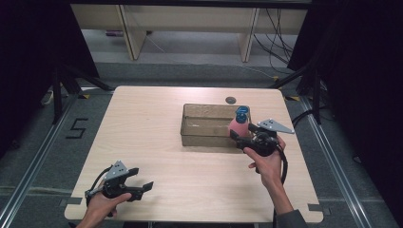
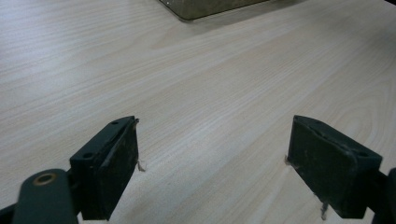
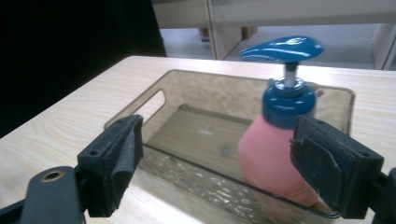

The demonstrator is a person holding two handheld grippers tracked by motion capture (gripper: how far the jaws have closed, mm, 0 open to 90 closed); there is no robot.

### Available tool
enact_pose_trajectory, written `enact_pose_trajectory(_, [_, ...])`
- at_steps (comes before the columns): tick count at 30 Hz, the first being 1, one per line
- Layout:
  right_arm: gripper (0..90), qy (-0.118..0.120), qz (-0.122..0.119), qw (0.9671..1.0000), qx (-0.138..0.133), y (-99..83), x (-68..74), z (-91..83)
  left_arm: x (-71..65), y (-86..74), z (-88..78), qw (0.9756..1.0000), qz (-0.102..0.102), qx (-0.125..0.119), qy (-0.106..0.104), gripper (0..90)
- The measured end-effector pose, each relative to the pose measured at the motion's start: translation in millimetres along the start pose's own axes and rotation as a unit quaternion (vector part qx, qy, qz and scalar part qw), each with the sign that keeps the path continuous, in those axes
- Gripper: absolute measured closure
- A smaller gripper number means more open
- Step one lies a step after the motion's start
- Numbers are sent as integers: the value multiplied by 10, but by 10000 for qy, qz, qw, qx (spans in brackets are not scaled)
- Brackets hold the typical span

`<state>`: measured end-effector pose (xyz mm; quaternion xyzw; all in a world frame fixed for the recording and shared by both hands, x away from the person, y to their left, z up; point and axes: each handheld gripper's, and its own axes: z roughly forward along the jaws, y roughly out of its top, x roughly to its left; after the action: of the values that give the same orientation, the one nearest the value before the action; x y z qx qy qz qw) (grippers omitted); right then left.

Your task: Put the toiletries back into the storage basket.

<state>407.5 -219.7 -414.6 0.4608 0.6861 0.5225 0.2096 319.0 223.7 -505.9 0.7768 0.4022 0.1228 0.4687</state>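
A clear brownish plastic bin (image 1: pixel 204 140) stands right of the table's middle. A pink pump bottle (image 1: pixel 239 126) with a blue pump head stands upright in its right end. My right gripper (image 1: pixel 242 134) is at the bin's near right corner, level with the bottle. In the right gripper view the bottle (image 3: pixel 268 154) stands behind the bin's near wall (image 3: pixel 196 177), closer to the right jaw, and my right gripper (image 3: pixel 217 154) is open with both pads apart from it. My left gripper (image 1: pixel 142 178) hovers open over bare wood near the front left edge, nothing between its jaws (image 2: pixel 212 154).
The wooden table (image 1: pixel 152 123) has a small round cable hole (image 1: pixel 230 99) behind the bin. Stand legs (image 1: pixel 62 83) flank the table on both sides. Pale furniture legs (image 1: pixel 130 33) and cables lie on the floor beyond the far edge.
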Motion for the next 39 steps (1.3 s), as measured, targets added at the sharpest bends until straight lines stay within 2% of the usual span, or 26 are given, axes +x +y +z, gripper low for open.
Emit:
enact_pose_trajectory(1, [180, 79, 48, 9999, 76, -6, 22, -6, 1, 1, -1, 10000, 21, 13, -2, 156])
enact_pose_trajectory(2, [180, 22, -15, 10000, 83, -13, 36, -10, 0, 1, -1, 10000, 25, 16, -4, 156])
enact_pose_trajectory(3, [180, 118, 37, 9999, 27, -27, 57, -1, 0, 1, -1, 10000, 36, 22, -14, 156])
enact_pose_trajectory(6, [180, 168, 93, 9998, 57, -58, 113, 1, 2, 0, 0, 10000, 18, 11, -5, 156])
enact_pose_trajectory(10, [174, 201, -71, 9998, 52, -92, 145, 13, 2, 3, 2, 10000, 11, 9, -9, 156])
enact_pose_trajectory(12, [174, 235, 38, 9996, 152, -113, 186, 7, -11, 9, 11, 10000, 4, -30, -27, 156])
enact_pose_trajectory(14, [173, 273, -109, 9995, 98, -135, 182, 18, -18, 15, 9, 10000, 41, 15, -11, 156])
enact_pose_trajectory(15, [173, 315, 49, 9994, 162, -151, 207, 15, -17, 17, 8, 10000, 64, 51, -5, 156])
enact_pose_trajectory(16, [173, 268, -140, 9994, 146, -161, 189, 19, -20, 11, 23, 10000, 24, -29, -49, 156])
enact_pose_trajectory(18, [172, 357, -58, 9992, 158, -188, 197, 22, -27, 13, 19, 10000, -27, -4, -7, 156])
enact_pose_trajectory(19, [171, 364, 40, 9992, 154, -200, 210, 20, -12, 17, 9, 10000, 68, 53, -13, 156])
enact_pose_trajectory(20, [171, 387, -9, 9991, 162, -212, 205, 19, -13, 17, 9, 10000, 54, 42, -13, 156])
enact_pose_trajectory(21, [171, 312, 45, 9994, 163, -228, 217, 10, -16, 18, 9, 10000, 44, 38, -5, 156])
enact_pose_trajectory(22, [171, 380, 2, 9990, 218, -237, 203, 15, -15, 19, 9, 10000, 54, 40, -17, 156])
enact_pose_trajectory(23, [171, 357, 62, 9992, 184, -255, 212, 18, -18, 18, 13, 10000, 34, 28, -20, 156])
enact_pose_trajectory(24, [170, 354, -48, 9992, 172, -268, 193, 21, -27, 18, 22, 10000, -10, -12, -33, 156])
enact_pose_trajectory(25, [170, 402, 54, 9989, 234, -285, 204, 18, -27, 18, 22, 10000, -10, -5, -36, 156])
enact_pose_trajectory(26, [170, 318, -80, 9992, 232, -293, 188, 20, -27, 18, 21, 10000, -2, -3, -33, 156])
enact_pose_trajectory(28, [167, 424, 67, 9987, 264, -318, 206, 21, -15, 15, 18, 10000, 8, 27, -41, 156])
enact_pose_trajectory(30, [167, 340, -104, 9990, 268, -322, 190, 3, -13, 14, 19, 10000, 3, 27, -39, 156])
enact_pose_trajectory(32, [167, 408, -14, 9990, 204, -338, 193, 6, -16, 12, 19, 10000, -5, 19, -40, 156])
enact_pose_trajectory(34, [167, 330, -74, 9991, 250, -335, 187, -13, -15, 11, 16, 10000, 3, 19, -31, 156])
enact_pose_trajectory(36, [167, 363, -38, 9990, 241, -340, 191, -36, -9, 15, 13, 10000, 25, 7, -39, 156])
enact_pose_trajectory(37, [167, 422, 181, 9986, 275, -346, 223, -52, -13, 18, 12, 10000, 7, 2, -18, 156])
enact_pose_trajectory(38, [167, 458, 22, 9986, 243, -347, 201, -47, -16, 20, 11, 10000, 16, 7, -7, 156])
enact_pose_trajectory(39, [167, 432, 4, 9988, 234, -355, 202, -55, -13, 21, 12, 10000, 47, 38, -24, 156])
